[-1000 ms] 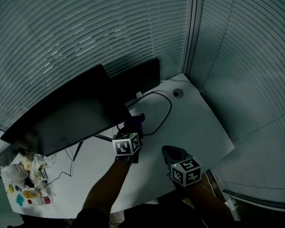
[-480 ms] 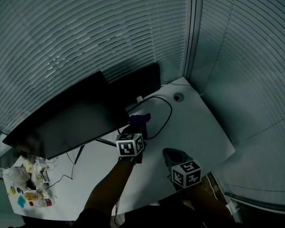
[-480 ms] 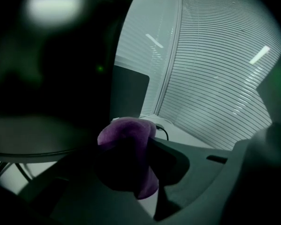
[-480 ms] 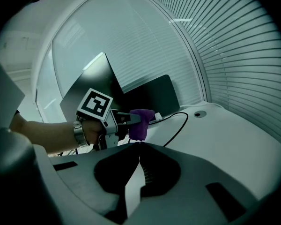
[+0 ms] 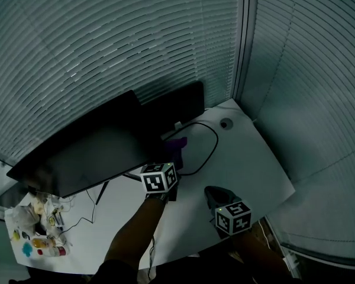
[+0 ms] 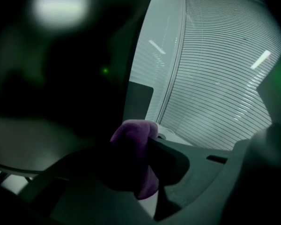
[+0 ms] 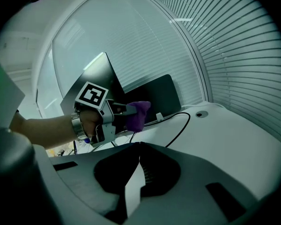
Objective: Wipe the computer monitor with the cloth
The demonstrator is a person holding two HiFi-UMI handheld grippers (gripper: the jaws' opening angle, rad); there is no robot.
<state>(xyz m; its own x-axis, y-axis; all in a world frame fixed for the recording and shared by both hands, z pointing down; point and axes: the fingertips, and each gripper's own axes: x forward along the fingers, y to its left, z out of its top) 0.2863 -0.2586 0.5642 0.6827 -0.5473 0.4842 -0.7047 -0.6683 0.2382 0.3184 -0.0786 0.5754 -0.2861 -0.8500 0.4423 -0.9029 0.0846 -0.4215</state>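
Here: left tongs (image 5: 174, 151) grasping cloth (image 6: 133, 135) near monitor (image 5: 89, 152); right tongs (image 7: 138, 150) clenched, empty; cable (image 5: 216, 142) beyond.

The monitor (image 5: 83, 152) stands at the left rear of the table (image 5: 254, 164), with a second screen (image 5: 176, 106) behind it to the right. The cable (image 5: 213, 142) loops on the table right of them. The cloth (image 5: 177, 144) sits in the left tool (image 5: 173, 154), just beside the monitor's right edge. The right tool (image 5: 216, 194) is nearer the front, further right.
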